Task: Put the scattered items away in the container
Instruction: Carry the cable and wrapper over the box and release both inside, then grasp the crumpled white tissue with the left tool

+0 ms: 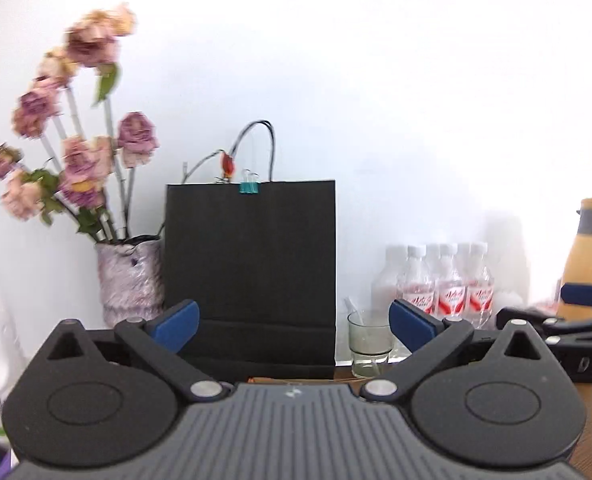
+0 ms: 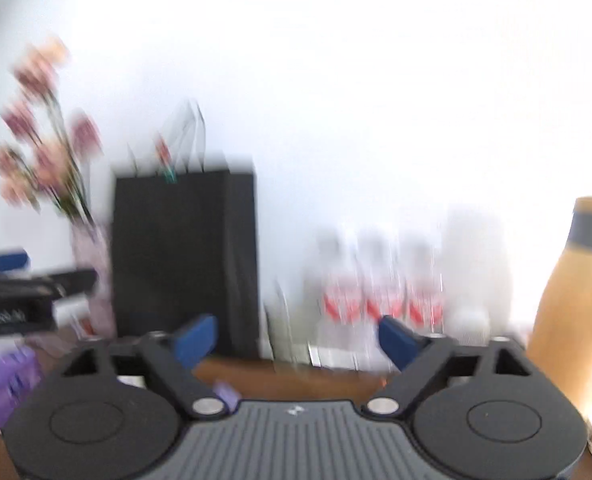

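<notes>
Left tool (image 1: 293, 320): fingers spread wide, nothing between them
Right tool (image 2: 298, 340): also spread and empty; its view is motion-blurred
Container: no bin or box identifiable; a black paper bag (image 1: 251, 256) stands straight ahead of the left tool
Scattered items: none clearly visible, so progress looks early, nothing gathered yet
Worktop (image 2: 296, 380): brown wood, below both tools
Room: white wall; dried flowers in a vase (image 1: 129, 280) ahead-left, water bottles (image 1: 448, 284) and glass (image 1: 370, 338) ahead-right, orange flask (image 2: 572, 300) far right
</notes>
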A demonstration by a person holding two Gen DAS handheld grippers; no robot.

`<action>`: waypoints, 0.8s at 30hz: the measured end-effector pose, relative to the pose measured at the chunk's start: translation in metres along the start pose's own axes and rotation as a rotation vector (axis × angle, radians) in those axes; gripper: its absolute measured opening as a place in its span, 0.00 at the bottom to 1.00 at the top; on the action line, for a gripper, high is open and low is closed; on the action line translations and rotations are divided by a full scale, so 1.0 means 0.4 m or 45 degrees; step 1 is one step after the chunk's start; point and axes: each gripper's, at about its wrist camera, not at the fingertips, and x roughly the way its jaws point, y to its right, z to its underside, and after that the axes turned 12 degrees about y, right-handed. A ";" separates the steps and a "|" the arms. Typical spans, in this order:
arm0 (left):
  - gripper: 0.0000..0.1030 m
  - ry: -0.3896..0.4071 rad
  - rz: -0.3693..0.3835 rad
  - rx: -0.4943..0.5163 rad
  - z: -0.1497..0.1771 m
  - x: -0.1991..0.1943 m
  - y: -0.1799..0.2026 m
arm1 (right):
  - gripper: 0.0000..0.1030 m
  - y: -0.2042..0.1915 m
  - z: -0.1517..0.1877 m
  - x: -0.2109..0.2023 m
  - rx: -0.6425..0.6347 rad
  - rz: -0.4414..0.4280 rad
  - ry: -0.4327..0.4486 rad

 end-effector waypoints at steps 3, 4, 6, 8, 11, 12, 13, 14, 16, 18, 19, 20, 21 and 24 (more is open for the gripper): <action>1.00 0.026 -0.004 -0.005 -0.013 -0.034 0.002 | 0.87 -0.028 -0.005 -0.023 -0.012 -0.007 0.002; 1.00 0.025 -0.001 -0.001 -0.018 -0.045 0.000 | 0.87 -0.037 -0.011 -0.035 -0.021 -0.012 0.008; 1.00 0.017 -0.015 0.013 -0.023 -0.075 -0.001 | 0.88 -0.053 -0.020 -0.066 -0.024 0.000 0.009; 1.00 0.014 -0.015 0.048 -0.021 -0.155 -0.002 | 0.88 -0.065 -0.022 -0.112 0.009 0.052 -0.036; 1.00 -0.007 0.082 0.031 0.029 -0.390 -0.018 | 0.88 -0.070 0.014 -0.252 0.116 0.169 -0.248; 1.00 -0.034 0.081 -0.013 0.057 -0.477 -0.023 | 0.88 -0.070 0.040 -0.334 0.163 0.155 -0.263; 1.00 -0.068 0.081 -0.065 0.087 -0.554 -0.026 | 0.88 -0.074 0.065 -0.421 0.203 0.127 -0.252; 1.00 -0.107 0.089 -0.110 0.123 -0.621 -0.024 | 0.88 -0.083 0.091 -0.507 0.229 0.114 -0.230; 1.00 -0.264 0.169 -0.094 0.182 -0.673 -0.008 | 0.88 -0.100 0.143 -0.631 0.223 0.107 -0.223; 1.00 -0.338 0.229 0.020 0.209 -0.653 0.017 | 0.74 -0.106 0.179 -0.662 0.191 0.114 -0.315; 1.00 -0.330 0.240 0.053 0.212 -0.630 0.027 | 0.68 -0.102 0.190 -0.658 0.193 0.114 -0.346; 1.00 -0.324 0.270 0.058 0.213 -0.596 0.034 | 0.58 -0.094 0.197 -0.646 0.201 0.109 -0.363; 1.00 -0.338 0.315 0.041 0.213 -0.550 0.039 | 0.52 -0.085 0.200 -0.630 0.206 0.114 -0.377; 1.00 -0.500 0.413 -0.012 0.231 -0.382 0.084 | 0.46 -0.055 0.199 -0.582 0.207 0.145 -0.388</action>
